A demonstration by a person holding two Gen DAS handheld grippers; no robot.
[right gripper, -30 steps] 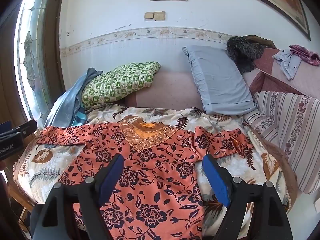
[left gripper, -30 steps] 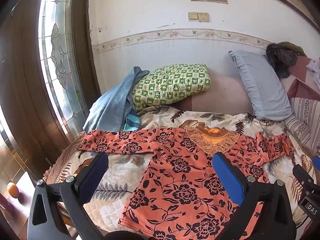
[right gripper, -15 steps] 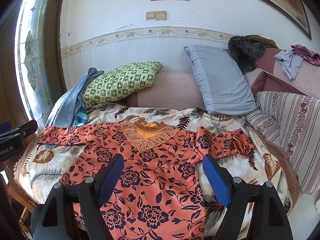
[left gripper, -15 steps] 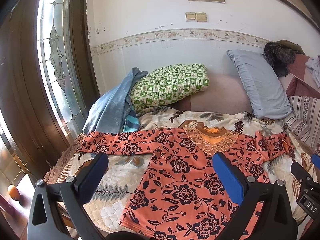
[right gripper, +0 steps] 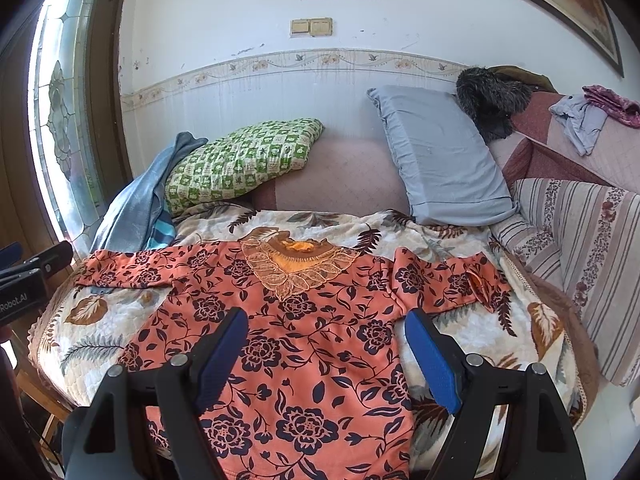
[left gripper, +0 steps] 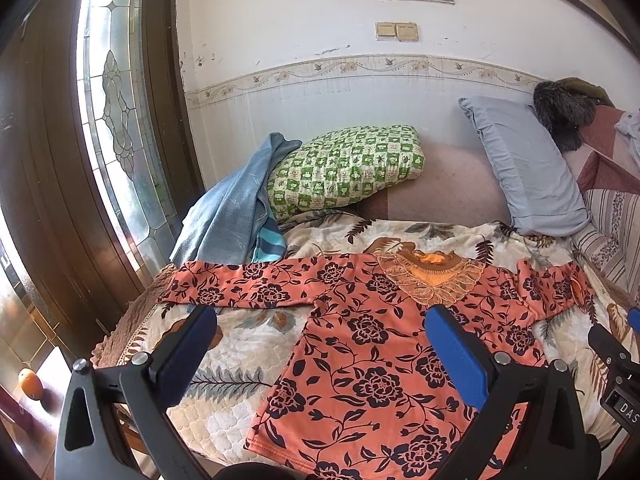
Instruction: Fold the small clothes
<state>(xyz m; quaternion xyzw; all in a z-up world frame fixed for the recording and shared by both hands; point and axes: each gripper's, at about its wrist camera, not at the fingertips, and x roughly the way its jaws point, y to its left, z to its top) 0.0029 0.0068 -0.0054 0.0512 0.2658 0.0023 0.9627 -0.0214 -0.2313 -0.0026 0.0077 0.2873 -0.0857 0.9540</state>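
An orange long-sleeved top with dark flowers [left gripper: 372,344] lies flat on the leaf-print bed cover [left gripper: 224,340], both sleeves spread out, lace collar at the far side. It also shows in the right wrist view [right gripper: 304,340]. My left gripper [left gripper: 320,344] is open and empty, held above the top's left side and hem. My right gripper [right gripper: 326,348] is open and empty, above the top's lower middle. Neither touches the cloth.
A green checked pillow [left gripper: 344,168], a grey pillow [left gripper: 524,164] and a blue cloth [left gripper: 228,216] lie at the bed's far end. A wooden door with glass [left gripper: 112,120] stands left. A striped sofa [right gripper: 580,232] with clothes stands right.
Both grippers have drawn back and risen a little; the top and bed sit slightly lower in both views. The top has not moved.
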